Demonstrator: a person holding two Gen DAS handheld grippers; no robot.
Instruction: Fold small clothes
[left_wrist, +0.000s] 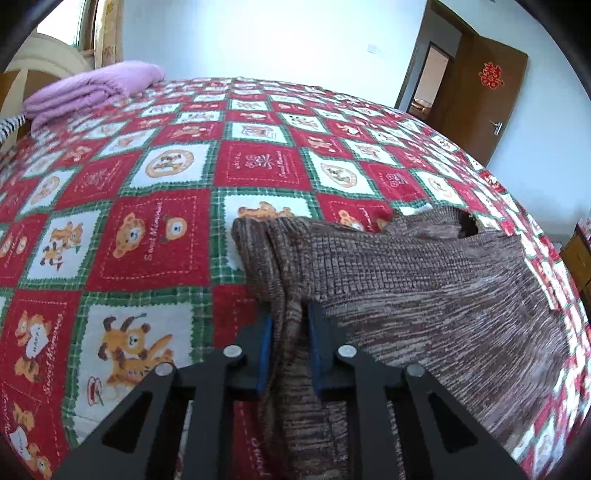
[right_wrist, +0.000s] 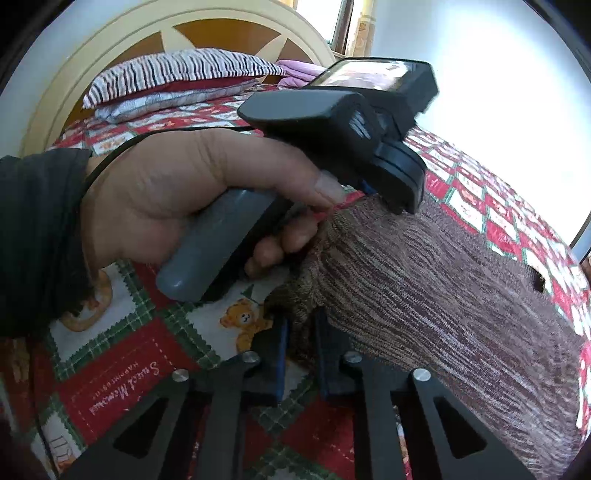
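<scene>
- Item under work: 1 brown knitted sweater (left_wrist: 424, 280), lying on a bed over a red, green and white checked bedspread (left_wrist: 147, 177) printed with bears. It sits at the near side of the bed, spread away to the right in both wrist views.
- Left gripper (left_wrist: 290, 339): its blue pads (left_wrist: 266, 354) are clamped on a bunched fold of the knit, with the fabric standing up between them. No gap shows beside the cloth.
- Right gripper (right_wrist: 301, 347): pressed together on a bunched edge of the same sweater. In this view the person's left hand (right_wrist: 192, 199) holds the other tool by its grey handle, just beyond the gathered cuff-like end (right_wrist: 343, 221).
- Handling judgement: the garment looks soft, limp and fairly thick. It should drape and stretch rather than hold a crease, and the ribbed surface should grip well against the pads. It appears light, with no fragility beyond snagging.
- A dark hole (left_wrist: 467, 223) shows in the fabric towards the far end. Whether it is damage or an opening cannot be told.
- Hold points: the 2 present grips on the near edge seem suitable, and lifting evenly should avoid pulling the knit askew.
- Surroundings: a folded purple blanket (left_wrist: 92, 88) lies well apart at the bed's far end.
</scene>
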